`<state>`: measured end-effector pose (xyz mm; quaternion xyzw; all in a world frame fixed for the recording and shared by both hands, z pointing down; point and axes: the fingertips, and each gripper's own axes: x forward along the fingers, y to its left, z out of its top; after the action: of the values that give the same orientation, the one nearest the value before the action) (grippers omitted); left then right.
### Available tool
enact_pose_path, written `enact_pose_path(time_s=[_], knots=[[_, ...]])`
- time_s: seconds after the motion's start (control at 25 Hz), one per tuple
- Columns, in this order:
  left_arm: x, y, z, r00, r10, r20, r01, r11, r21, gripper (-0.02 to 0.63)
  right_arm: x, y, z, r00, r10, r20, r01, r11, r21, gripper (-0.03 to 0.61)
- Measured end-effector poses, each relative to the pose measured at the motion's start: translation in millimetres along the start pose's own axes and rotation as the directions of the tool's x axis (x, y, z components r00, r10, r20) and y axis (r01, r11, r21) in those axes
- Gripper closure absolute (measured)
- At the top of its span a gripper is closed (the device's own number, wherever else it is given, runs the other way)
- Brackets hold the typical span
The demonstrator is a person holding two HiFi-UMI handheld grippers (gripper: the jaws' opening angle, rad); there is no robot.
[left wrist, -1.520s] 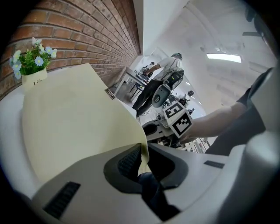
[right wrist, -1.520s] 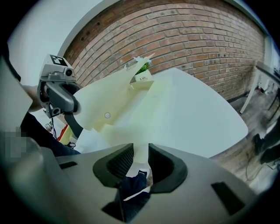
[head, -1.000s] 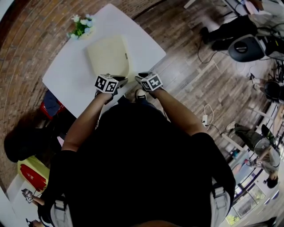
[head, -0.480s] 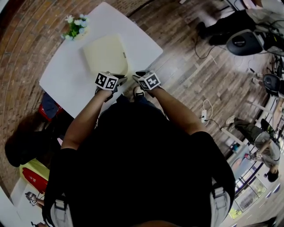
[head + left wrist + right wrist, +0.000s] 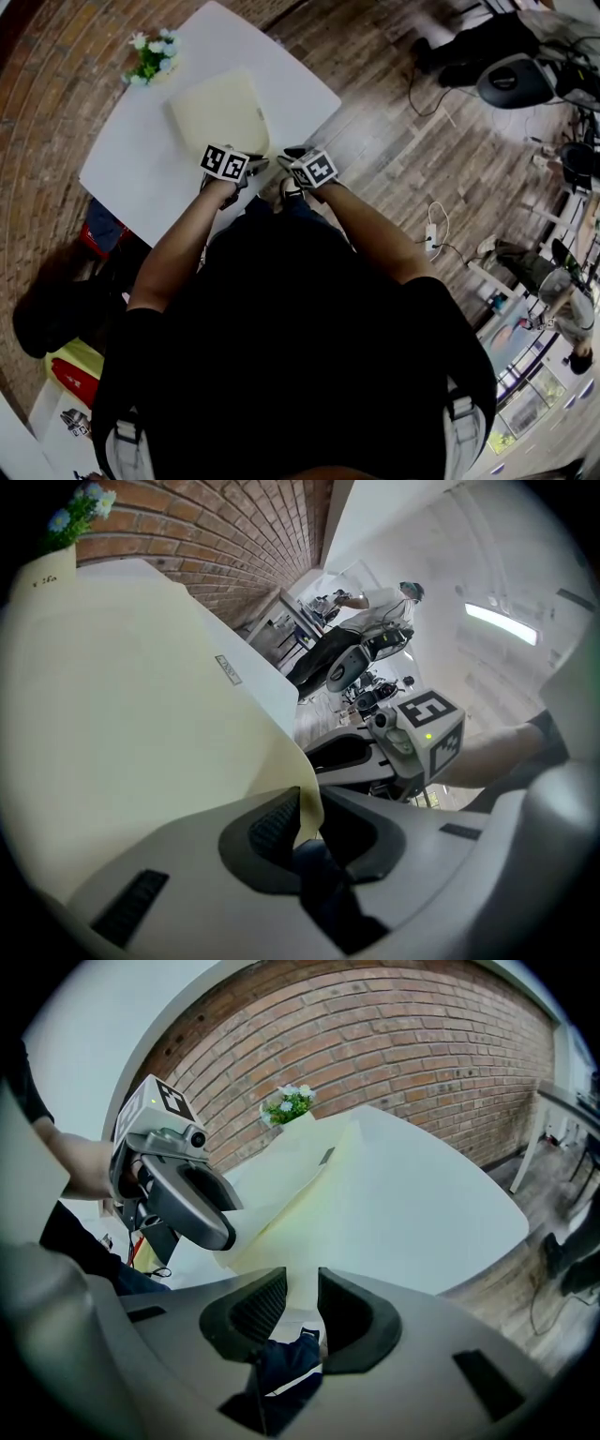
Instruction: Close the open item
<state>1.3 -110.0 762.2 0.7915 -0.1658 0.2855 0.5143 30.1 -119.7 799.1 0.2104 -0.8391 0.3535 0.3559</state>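
I count two tools, the left tool (image 5: 305,806) and the right tool (image 5: 302,1299). Each carries one marker cube (image 5: 225,164), so two cubes in all. Ahead of both tools there is one counter (image 5: 141,173). It bears one cream folder (image 5: 217,114) and, beyond the left tool, one flower pot (image 5: 150,58). The left tool's jaws have just been opening, with one folder corner between them. Far off the right tool's side I make out one black chair (image 5: 511,82) and at least two people (image 5: 530,277).
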Motion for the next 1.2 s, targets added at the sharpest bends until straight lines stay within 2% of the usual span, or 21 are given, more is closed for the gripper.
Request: enact_pose_path(time_s=[0.12,0.52,0.72,1.0,1.2], knots=[[4.2,1.6,0.0,1.000,-0.001,-0.019,0.001,1.000,-0.011,0.552,-0.8,2.7,5.2,1.000,0.014,0.027,-0.014,1.000,-0.010,0.460],[13.3,8.2,-0.3,0.996,-0.051,-0.080,0.046,0.997,-0.059,0.543,0.2,0.6,-0.9,1.000,-0.005,0.002,0.005,1.000,0.022,0.483],[15.5,11.8,-1.7,0.994,-0.061,-0.088,0.054,0.996,-0.071,0.541,-1.0,1.3,1.6,1.000,-0.009,0.004,0.009,1.000,-0.002,0.483],[20.2,13.0,-1.2,0.992,-0.058,-0.109,0.049,0.995,-0.083,0.541,-17.6,-12.8,-6.0,0.999,-0.042,0.015,0.041,0.998,0.056,0.483],[21.3,15.1,-1.9,0.990,-0.074,-0.124,0.062,0.993,-0.096,0.540,-27.1,-16.7,-25.2,0.998,-0.060,0.008,0.059,0.993,0.098,0.483]])
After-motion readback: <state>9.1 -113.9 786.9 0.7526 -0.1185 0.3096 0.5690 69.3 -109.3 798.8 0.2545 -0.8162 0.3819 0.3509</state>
